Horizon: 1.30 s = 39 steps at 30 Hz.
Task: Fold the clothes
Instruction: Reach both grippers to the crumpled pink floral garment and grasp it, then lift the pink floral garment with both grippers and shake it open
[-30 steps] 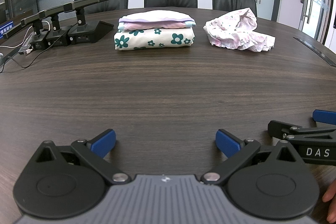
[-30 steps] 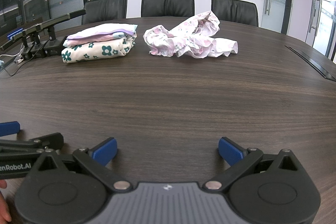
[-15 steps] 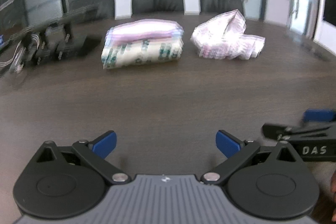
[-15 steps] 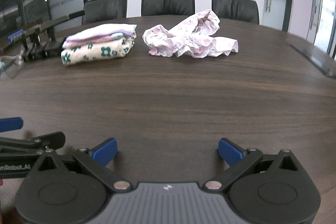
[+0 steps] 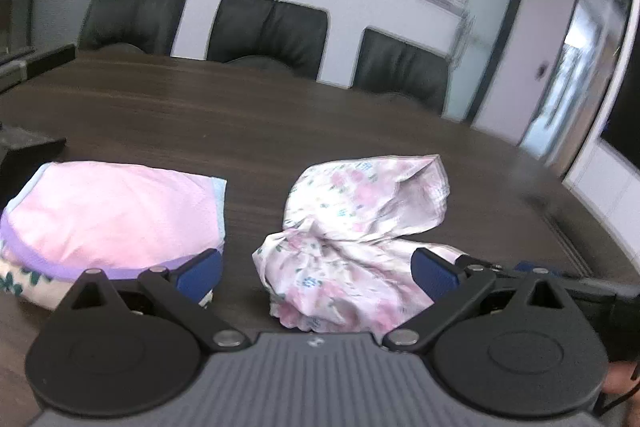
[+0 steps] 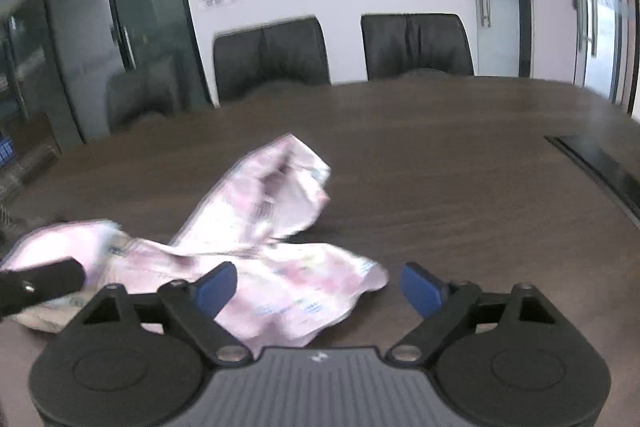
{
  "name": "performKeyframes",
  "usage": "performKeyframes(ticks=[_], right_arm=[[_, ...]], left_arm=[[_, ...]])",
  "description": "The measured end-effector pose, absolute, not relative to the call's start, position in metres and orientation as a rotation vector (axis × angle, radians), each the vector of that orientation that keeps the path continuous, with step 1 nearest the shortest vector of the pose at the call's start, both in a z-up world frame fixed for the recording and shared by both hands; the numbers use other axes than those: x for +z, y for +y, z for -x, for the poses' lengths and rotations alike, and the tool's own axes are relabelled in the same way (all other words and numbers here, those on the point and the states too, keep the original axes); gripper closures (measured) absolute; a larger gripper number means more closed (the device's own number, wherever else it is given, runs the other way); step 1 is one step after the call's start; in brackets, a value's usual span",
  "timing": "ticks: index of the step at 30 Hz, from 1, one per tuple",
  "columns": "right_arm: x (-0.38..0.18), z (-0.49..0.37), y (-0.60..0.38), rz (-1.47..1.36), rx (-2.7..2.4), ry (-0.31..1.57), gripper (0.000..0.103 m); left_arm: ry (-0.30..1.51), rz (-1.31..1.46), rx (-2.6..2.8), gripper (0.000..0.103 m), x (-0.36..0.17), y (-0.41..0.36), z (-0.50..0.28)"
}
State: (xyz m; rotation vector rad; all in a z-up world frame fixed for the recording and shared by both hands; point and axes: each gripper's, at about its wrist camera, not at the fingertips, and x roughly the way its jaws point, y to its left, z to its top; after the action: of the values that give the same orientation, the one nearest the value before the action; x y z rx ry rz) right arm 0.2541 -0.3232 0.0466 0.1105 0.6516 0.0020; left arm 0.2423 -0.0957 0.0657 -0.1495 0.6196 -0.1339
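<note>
desk: dark wood grain, fills mid-frame | lower left: folded stack, pink piece on top | lower centre: crumpled floral garment, just beside stack, apart | right wrist view: recessed dark slot at right edge

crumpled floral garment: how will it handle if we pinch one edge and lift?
The crumpled floral garment looks thin and deeply creased, so it will probably drape limply. Bunched in a heap on the table, hidden layers may unfurl unevenly. Likely light.

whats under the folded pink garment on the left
A white folded piece with dark green flowers shows beneath the pink garment. Most of it is covered, so anything lower stays hidden.
</note>
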Motion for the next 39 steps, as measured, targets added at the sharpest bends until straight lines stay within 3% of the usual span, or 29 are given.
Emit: performKeyframes(ticks=[1, 3, 4, 5, 6, 7, 8, 10, 15, 24, 29, 36, 39], right_arm=[[0.039, -0.262, -0.323, -0.093, -0.003, 0.669, 0.026], [0.025, -0.278, -0.324, -0.063, -0.009, 0.699, 0.036], [0.02, -0.284, -0.326, -0.059, -0.004, 0.71, 0.049], [0.015, -0.289, -0.327, -0.053, -0.002, 0.719, 0.054], [0.011, -0.292, -0.327, -0.048, 0.003, 0.725, 0.063], [0.008, -0.295, -0.327, -0.048, 0.012, 0.731, 0.071], [0.005, -0.296, -0.328, -0.051, 0.025, 0.735, 0.095], [0.01, -0.292, -0.327, -0.062, 0.045, 0.726, 0.102], [0.06, -0.255, -0.327, -0.121, 0.127, 0.596, 0.103], [0.215, -0.098, -0.31, -0.072, 0.181, 0.144, 0.103], [0.275, 0.002, -0.295, -0.037, 0.208, -0.076, 0.103], [0.312, 0.051, -0.284, 0.009, 0.143, -0.115, 0.103], [0.314, 0.046, -0.28, 0.03, 0.012, -0.105, 0.103]], left_arm=[[0.619, 0.111, -0.124, 0.002, 0.06, -0.103, -0.248], [0.617, 0.055, -0.123, 0.014, 0.05, -0.112, -0.255], [0.615, 0.03, -0.126, 0.03, 0.046, -0.115, -0.259], [0.625, 0.007, -0.132, 0.048, 0.041, -0.118, -0.263], [0.644, -0.008, -0.134, 0.057, 0.037, -0.118, -0.267], [0.66, -0.017, -0.129, 0.079, 0.033, -0.118, -0.271], [0.673, -0.018, -0.13, 0.098, 0.03, -0.117, -0.273], [0.677, -0.004, -0.145, 0.101, 0.031, -0.113, -0.272], [0.574, 0.044, -0.197, 0.102, 0.065, -0.094, -0.242], [0.223, 0.257, -0.414, 0.102, 0.212, -0.018, -0.108], [0.05, 0.272, -0.465, 0.102, 0.26, 0.004, -0.028], [0.056, 0.233, -0.389, 0.102, 0.286, -0.011, -0.006], [-0.032, 0.251, -0.394, 0.102, 0.278, -0.033, -0.016]])
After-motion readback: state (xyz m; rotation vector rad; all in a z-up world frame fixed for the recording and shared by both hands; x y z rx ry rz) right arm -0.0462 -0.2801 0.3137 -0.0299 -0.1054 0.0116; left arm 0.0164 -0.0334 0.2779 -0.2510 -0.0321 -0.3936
